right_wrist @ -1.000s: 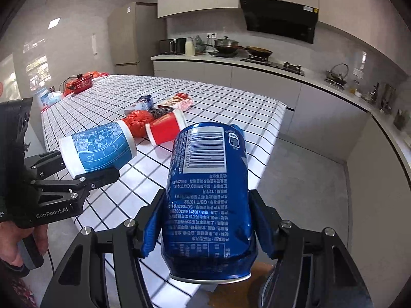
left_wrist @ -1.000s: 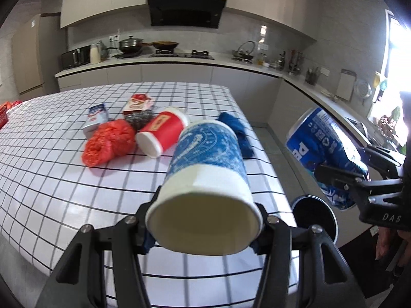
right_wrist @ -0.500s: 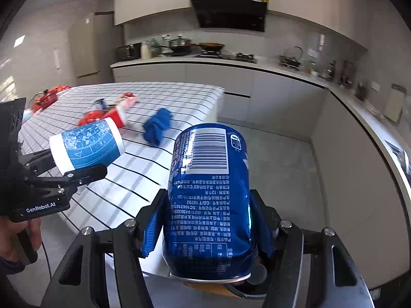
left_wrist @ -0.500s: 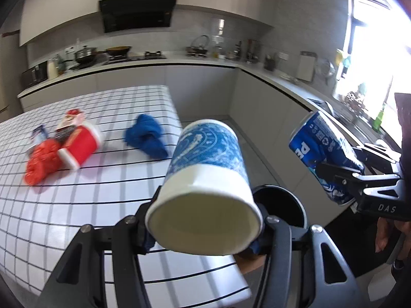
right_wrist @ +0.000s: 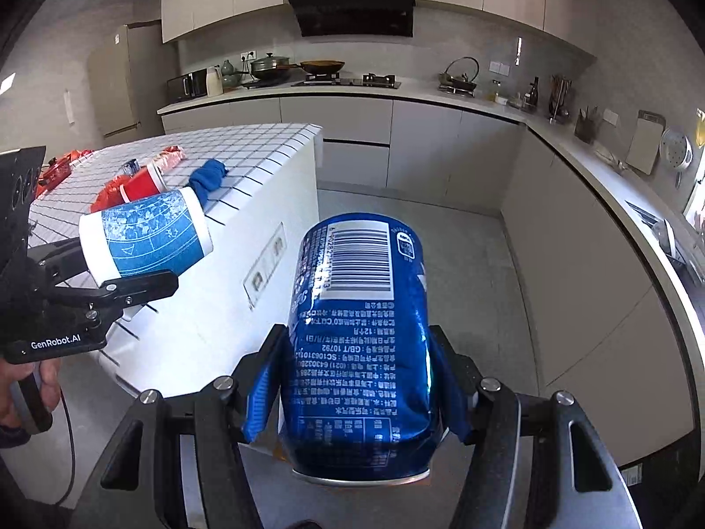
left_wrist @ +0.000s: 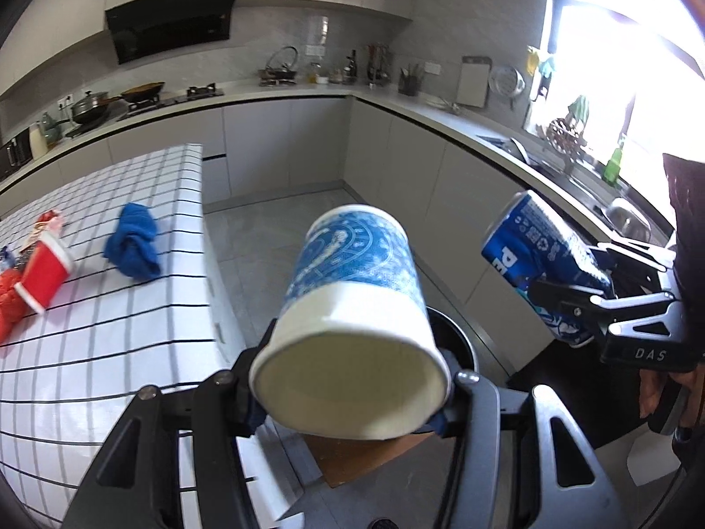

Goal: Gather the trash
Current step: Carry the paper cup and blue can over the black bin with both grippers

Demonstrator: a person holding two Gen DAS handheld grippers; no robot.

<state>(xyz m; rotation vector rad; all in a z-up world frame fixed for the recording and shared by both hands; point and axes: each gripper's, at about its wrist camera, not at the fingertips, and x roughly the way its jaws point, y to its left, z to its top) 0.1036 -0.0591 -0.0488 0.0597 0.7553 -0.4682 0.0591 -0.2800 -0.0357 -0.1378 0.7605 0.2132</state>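
The left claw [left_wrist: 352,392] pinches a blue-and-white paper cup [left_wrist: 352,308] at its wide rim end, the open mouth facing the camera and the cup's base pointing away, in the lower middle of the left wrist view. Behind and below the cup, a dark round trash bin [left_wrist: 454,339] shows partly at the frame's centre right, standing on the floor beside a brown piece of cardboard [left_wrist: 352,454].

The right claw [right_wrist: 357,405] is clamped on a blue soda can [right_wrist: 361,344], its blue pads pressing the can's sides, the barcode facing up in the lower middle of the right wrist view. The same can appears at the right edge of the left wrist view, held off the surface over the floor.

The white grid-patterned surface [left_wrist: 110,330] fills the left of the left wrist view. On it lie a crumpled blue cloth [left_wrist: 132,242], a red paper cup [left_wrist: 44,273] on its side at the far left, and a red crumpled bag [left_wrist: 9,308] touching that cup. A person's hand [right_wrist: 26,392] grips the left tool's handle at the lower left of the right wrist view.
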